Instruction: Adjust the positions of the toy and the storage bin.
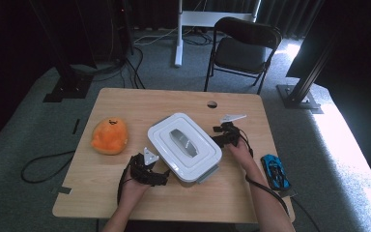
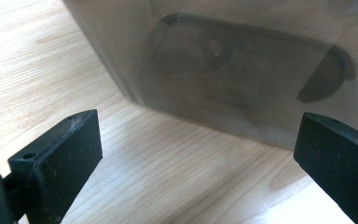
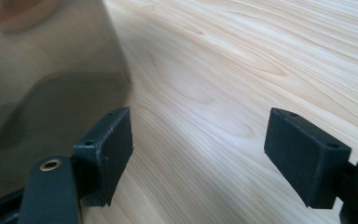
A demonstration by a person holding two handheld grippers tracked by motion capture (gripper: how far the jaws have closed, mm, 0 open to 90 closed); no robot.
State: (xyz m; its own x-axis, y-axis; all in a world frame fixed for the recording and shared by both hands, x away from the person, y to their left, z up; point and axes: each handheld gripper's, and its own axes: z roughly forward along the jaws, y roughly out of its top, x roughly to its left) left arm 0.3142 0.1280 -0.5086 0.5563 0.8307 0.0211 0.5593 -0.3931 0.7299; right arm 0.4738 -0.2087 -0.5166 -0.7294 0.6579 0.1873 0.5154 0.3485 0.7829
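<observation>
Wooden table point(image 1: 125, 193) on grey carpet bears a white lidded box point(image 1: 184, 146). Left gripper point(image 1: 147, 170) and right gripper point(image 1: 226, 134) flank it, both jaws wide apart, holding nothing.

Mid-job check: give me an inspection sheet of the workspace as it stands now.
Surface: wooden table, round hole near far edge.
Job's things: white lidded box at centre, lid on, grey handle on top.
Clutter: orange plush toy at left; blue toy car at right edge.
Grippers: left gripper open, facing the box's side; right gripper open beside the box, nothing between jaws.
Cables: black cable on the floor at left.
Surroundings: black folding chair, grey carpet.
</observation>
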